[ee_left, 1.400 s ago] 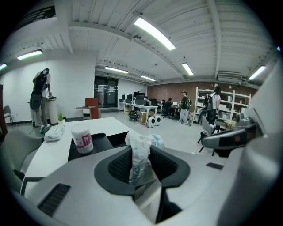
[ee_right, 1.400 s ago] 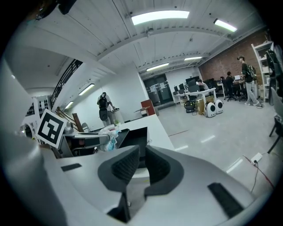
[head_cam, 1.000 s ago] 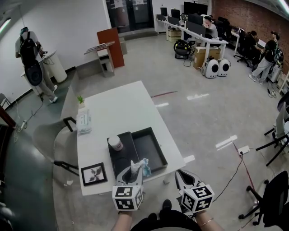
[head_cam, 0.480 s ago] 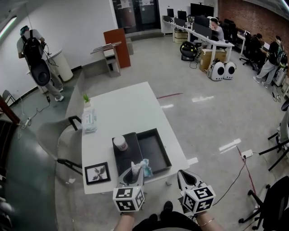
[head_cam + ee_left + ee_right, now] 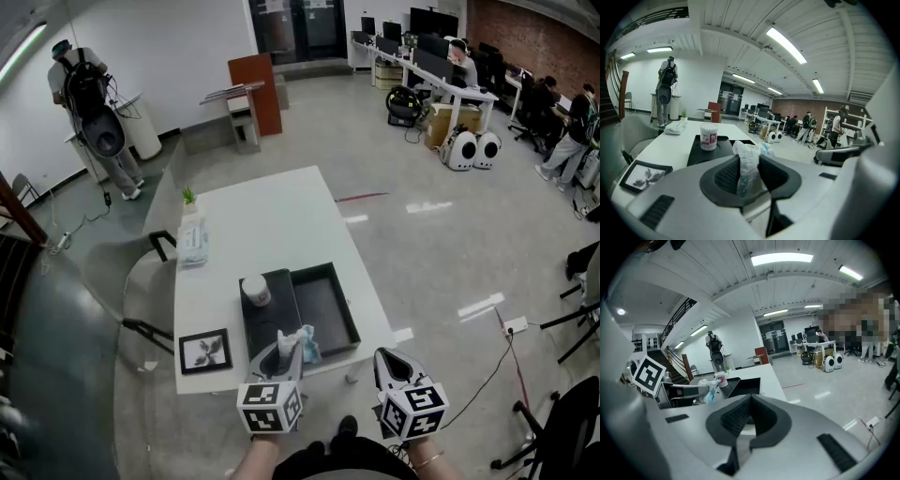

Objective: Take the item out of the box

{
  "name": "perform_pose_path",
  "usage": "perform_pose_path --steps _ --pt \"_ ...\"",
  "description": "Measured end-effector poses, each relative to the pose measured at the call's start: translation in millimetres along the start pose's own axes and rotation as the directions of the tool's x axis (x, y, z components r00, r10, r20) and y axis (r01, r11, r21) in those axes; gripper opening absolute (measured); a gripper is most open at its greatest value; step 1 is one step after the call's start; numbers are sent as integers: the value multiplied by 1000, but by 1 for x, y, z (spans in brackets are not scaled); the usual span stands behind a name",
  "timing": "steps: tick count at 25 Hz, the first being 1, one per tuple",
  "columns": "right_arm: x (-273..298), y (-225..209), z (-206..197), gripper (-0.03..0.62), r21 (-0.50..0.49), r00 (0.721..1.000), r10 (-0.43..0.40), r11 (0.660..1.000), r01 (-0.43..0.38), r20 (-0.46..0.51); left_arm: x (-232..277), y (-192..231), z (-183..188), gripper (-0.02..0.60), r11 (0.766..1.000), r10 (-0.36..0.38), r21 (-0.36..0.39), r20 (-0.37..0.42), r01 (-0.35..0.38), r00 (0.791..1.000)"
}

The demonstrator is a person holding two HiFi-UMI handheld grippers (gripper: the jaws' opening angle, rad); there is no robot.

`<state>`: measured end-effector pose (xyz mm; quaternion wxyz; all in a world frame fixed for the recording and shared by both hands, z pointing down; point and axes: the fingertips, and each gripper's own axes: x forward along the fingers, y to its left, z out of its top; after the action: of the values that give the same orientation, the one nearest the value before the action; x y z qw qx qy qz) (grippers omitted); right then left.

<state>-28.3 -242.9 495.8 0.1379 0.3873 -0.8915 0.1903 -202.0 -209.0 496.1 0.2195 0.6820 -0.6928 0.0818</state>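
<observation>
A black box [image 5: 330, 302] lies open on the white table [image 5: 262, 220], with its black lid [image 5: 267, 314] beside it on the left. My left gripper [image 5: 284, 347] is shut on a crumpled white and blue packet [image 5: 300, 341] and holds it above the box's near edge. In the left gripper view the packet [image 5: 747, 166] stands upright between the pads of that gripper [image 5: 749, 161]. My right gripper [image 5: 386, 359] hangs off the table's near right corner, shut with nothing in it; its jaws [image 5: 751, 404] meet.
A white canister [image 5: 255, 291] with a red label stands on the lid. A framed picture [image 5: 205, 351] lies at the near left. A tissue pack [image 5: 192, 244] and a small plant [image 5: 189, 197] sit further back. A chair [image 5: 141, 281] stands left of the table, where a person [image 5: 94, 103] is further off.
The head view has swung, so the table sits further right and lower in the picture. My left gripper keeps the packet. Both grippers stay near the table's front edge.
</observation>
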Motion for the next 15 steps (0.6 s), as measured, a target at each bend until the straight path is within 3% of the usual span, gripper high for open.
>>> perform_pose_path --steps 15 --pt "-2 -4 11 0 -40 1000 -20 999 21 17 0 7 4 118 1000 10 -2 5 -10 1000"
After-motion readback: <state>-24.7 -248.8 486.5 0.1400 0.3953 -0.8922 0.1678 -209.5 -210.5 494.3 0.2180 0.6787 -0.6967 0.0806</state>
